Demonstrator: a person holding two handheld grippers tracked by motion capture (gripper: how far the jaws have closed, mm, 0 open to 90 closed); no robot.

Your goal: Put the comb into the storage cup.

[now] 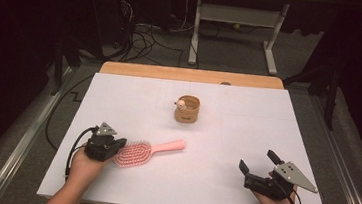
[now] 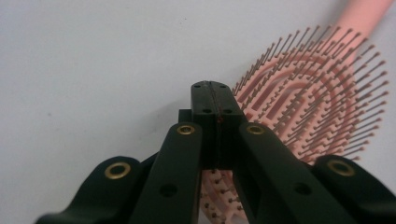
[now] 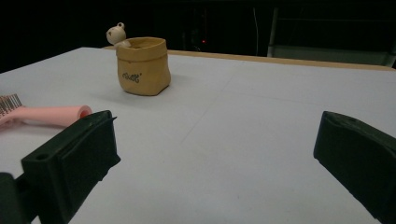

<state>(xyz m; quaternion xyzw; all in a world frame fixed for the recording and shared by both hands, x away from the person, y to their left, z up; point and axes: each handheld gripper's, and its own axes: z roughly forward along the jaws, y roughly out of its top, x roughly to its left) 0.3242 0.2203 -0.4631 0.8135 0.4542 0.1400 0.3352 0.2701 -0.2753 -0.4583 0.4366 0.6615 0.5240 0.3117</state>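
A pink hairbrush (image 1: 146,151) lies bristles-up on the white table (image 1: 248,113), its handle pointing right and slightly away. My left gripper (image 1: 123,142) is shut at the left edge of the brush head. In the left gripper view its jaws are pressed together over the bristles (image 2: 317,102), and nothing is clearly held between them. My right gripper (image 1: 257,159) rests at the near right, open and empty. In the right gripper view, the brush handle's end (image 3: 60,115) shows at left. A small tan pouch-shaped cup (image 1: 187,109) stands at the centre back, also seen as the cup (image 3: 141,65).
A tiny bear figure (image 1: 181,102) peeks over the cup's left rim. The table's wooden strip (image 1: 191,75) runs along the far edge. Beyond it, cables (image 1: 145,38) lie on the floor beside a white desk frame (image 1: 237,22).
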